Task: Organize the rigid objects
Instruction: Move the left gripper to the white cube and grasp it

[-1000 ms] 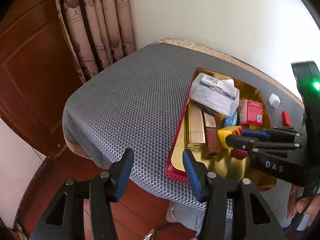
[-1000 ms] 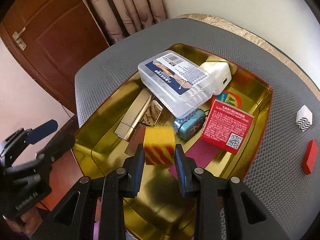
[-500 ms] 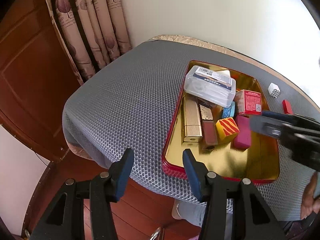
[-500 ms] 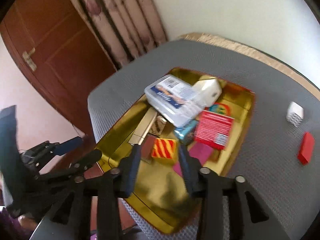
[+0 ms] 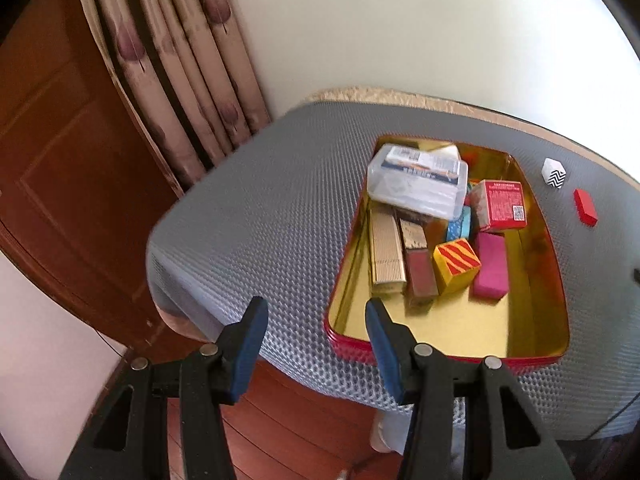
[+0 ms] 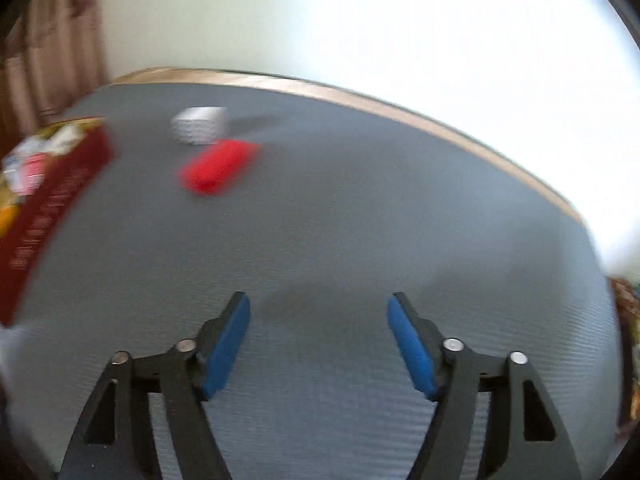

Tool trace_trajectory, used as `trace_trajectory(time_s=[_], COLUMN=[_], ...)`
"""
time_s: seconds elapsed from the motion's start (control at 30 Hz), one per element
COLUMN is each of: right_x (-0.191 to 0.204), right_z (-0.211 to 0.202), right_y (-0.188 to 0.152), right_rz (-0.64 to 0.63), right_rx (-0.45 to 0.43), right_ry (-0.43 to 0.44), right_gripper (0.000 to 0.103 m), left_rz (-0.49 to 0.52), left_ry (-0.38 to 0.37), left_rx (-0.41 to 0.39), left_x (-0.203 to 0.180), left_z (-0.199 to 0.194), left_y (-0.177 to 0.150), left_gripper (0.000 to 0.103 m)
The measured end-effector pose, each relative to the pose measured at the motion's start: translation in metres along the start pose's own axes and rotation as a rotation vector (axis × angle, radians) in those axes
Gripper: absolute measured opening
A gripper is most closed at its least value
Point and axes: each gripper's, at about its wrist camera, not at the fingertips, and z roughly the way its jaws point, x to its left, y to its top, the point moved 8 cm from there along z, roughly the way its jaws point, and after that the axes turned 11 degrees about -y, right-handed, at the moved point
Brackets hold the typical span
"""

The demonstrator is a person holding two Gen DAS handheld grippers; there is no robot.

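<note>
Red block ahead, my grippers empty

My right gripper (image 6: 318, 312), jaws opening on nothing, has the red block (image 6: 218, 166) at eleven o'clock; my left gripper (image 5: 316, 320) gapes empty; labels unreadable.

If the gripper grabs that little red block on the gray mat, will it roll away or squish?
Probably neither. The red block looks like a flat-sided brick lying on its broad face, so it should sit still rather than roll. Its sharp, straight edges suggest something stiff, likely light for its size. The textured gray mat may keep it from sliding much, though the blur hides fine detail.
</note>
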Motion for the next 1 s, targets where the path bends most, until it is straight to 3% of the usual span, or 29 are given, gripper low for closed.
trace_trajectory(time_s=[0.1,0.2,0.23,0.37,0.5,0.67,0.8,1.0], right_x=[-0.033,-0.045,-0.046,-0.045,-0.047,-0.051,-0.052,-0.056], right_z=[0.013,0.019,0.02,0.025,0.025,0.018,0.014,0.007], right_y=[-0.005,-0.008,-0.007,-0.008,-0.006,-0.01,-0.01,-0.009], right_rz=[0.056,0.134,0.15,0.156,0.169,0.204,0.215,0.234], right_rx=[0.009,0.035,0.039,0.06,0.053,0.034,0.019,-0.01], right_ry=[-0.046,0.005,0.02,0.045,0.092,0.149,0.185,0.241], right_gripper=[0.09,0.092,0.098,0.099,0.1,0.1,0.1,0.1], left_rz=[0.032,0.062,0.073,0.118,0.203,0.243,0.243,0.216], left_ry=[0.02,0.005,-0.011,-0.134,-0.285,-0.425,-0.433,-0.42], left_rx=[-0.034,-0.049,-0.046,-0.022,0.016,0.134,0.221,0.278], left_x=[-0.006,-0.02,-0.027,-0.07,-0.138,-0.216,-0.255,-0.281], left_z=[-0.009,-0.018,-0.02,-0.026,-0.022,0.019,0.062,0.115], left_y=[0.005,0.012,0.014,0.033,0.068,0.104,0.127,0.157], left_gripper=[0.052,0.052,0.052,0.052,0.052,0.054,0.054,0.054])
